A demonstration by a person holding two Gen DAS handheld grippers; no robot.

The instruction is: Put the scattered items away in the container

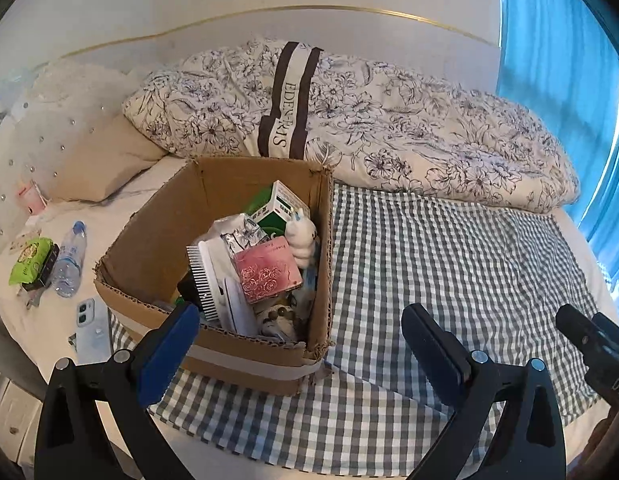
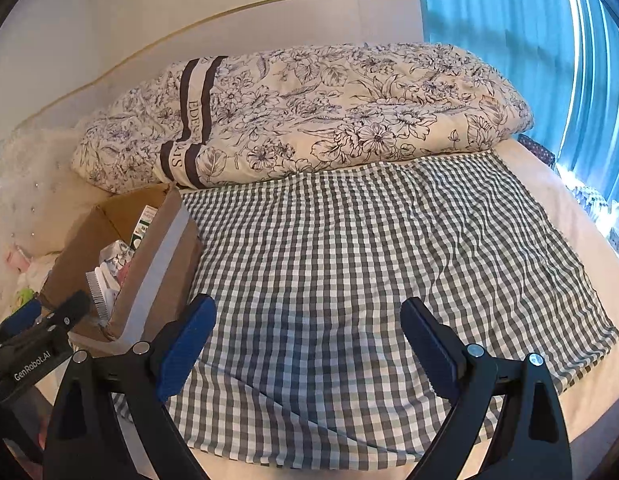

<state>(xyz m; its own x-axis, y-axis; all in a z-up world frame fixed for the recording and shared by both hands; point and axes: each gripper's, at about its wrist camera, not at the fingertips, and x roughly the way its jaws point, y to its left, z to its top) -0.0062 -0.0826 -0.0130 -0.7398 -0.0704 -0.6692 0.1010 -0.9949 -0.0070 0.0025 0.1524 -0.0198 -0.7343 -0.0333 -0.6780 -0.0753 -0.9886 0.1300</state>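
Both pairs of our fingers are released and grasp nothing — the left gripper (image 1: 299, 344) hovers over the near corner of the cardboard box (image 1: 245, 356), the right gripper (image 2: 307, 344) over bare checked cloth (image 2: 349, 248). We see the box packed with a comb (image 1: 205, 280), a pink packet (image 1: 267, 274) and a green carton (image 1: 281, 208). Left of it on the bed lie a water bottle (image 1: 69, 260), a green pack (image 1: 29, 266) and a phone (image 1: 93, 330) — outside the box. Open room spreads right of the box up to the folded floral quilt (image 2: 309, 120).

Checked cloth (image 2: 349, 260) lies bare; cardboard box (image 1: 157, 240) blocks left.
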